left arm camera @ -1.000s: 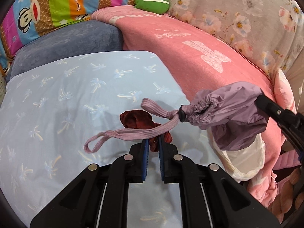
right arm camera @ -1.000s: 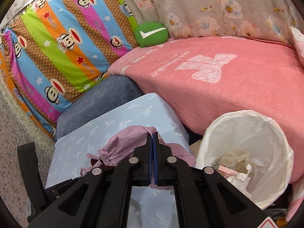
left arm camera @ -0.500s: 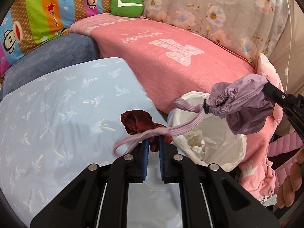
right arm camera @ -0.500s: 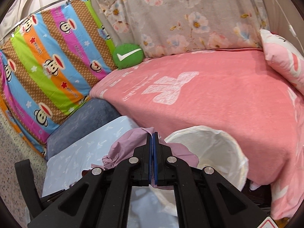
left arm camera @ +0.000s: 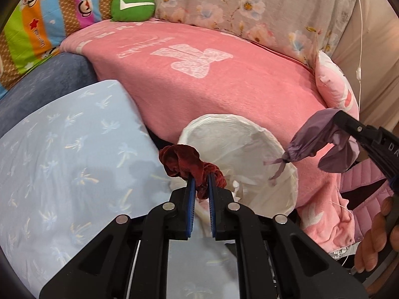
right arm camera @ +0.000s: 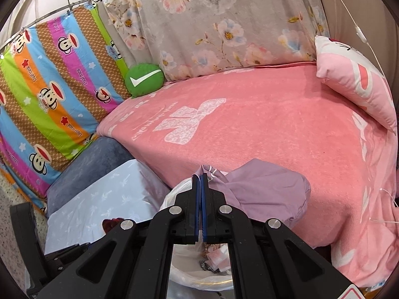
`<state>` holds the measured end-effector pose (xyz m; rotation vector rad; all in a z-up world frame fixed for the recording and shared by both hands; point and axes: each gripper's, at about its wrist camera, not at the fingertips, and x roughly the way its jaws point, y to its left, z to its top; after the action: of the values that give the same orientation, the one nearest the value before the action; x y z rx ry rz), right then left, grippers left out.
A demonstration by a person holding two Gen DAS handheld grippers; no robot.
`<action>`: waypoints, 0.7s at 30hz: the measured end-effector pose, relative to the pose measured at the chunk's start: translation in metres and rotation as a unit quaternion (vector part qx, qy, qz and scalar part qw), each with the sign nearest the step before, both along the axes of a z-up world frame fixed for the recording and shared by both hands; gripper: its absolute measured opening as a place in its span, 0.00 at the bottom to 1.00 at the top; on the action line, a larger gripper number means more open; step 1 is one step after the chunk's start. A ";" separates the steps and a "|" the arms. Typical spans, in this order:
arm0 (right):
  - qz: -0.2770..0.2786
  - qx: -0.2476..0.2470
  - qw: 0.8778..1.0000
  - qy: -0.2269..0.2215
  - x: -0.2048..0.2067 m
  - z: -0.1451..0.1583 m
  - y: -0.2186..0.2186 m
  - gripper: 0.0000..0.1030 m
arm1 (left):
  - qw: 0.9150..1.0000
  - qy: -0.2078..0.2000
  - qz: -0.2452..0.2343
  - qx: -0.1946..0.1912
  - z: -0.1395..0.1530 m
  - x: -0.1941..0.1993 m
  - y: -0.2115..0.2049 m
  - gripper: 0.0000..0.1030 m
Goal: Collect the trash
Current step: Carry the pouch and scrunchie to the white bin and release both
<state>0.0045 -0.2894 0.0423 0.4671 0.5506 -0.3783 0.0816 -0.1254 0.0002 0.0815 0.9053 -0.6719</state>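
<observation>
Left wrist view shows your left gripper clamped on a dark red scrunchie, held over the near left rim of the white-lined trash bin. At the right edge, your right gripper has its fingers pressed together on a purple drawstring bag, which hangs above the bin's right rim with its cord dangling over the liner. From the right wrist view, the bag bulges to the right of the closed fingers, and crumpled scraps lie in the bin below. Around you, a pale blue cushion with a palm print fills the near left, with a grey-blue cushion behind it. A pink blanket covers the bed beyond the bin, a round green pillow with a white check mark sits at its far left corner, and a pink pillow lies at the far right. A striped monkey-print sheet and a grey floral sheet hang behind.
</observation>
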 end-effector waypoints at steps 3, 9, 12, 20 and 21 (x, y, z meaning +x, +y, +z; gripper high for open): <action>0.004 0.002 1.000 0.006 0.002 -0.006 -0.002 0.01 | 1.000 0.004 -0.014 -0.001 0.000 0.001 -0.014 0.10; 0.017 0.004 1.000 0.015 0.009 -0.015 -0.001 0.01 | 0.999 0.014 -0.031 -0.007 -0.004 0.005 -0.032 0.14; 0.024 0.002 1.000 0.020 0.013 -0.017 0.002 0.01 | 1.000 0.011 -0.029 -0.001 -0.005 0.007 -0.034 0.26; 0.037 -0.005 0.999 0.024 0.021 -0.017 0.012 0.06 | 1.000 -0.012 -0.008 0.001 0.001 0.006 -0.029 0.55; 0.037 -0.005 0.999 0.025 0.022 -0.017 0.013 0.08 | 1.000 -0.015 -0.005 0.002 0.001 0.006 -0.027 0.55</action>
<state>0.0264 -0.2763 0.0250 0.4276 0.6132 -0.3216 0.0873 -0.1529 0.0015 0.1004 0.8784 -0.6763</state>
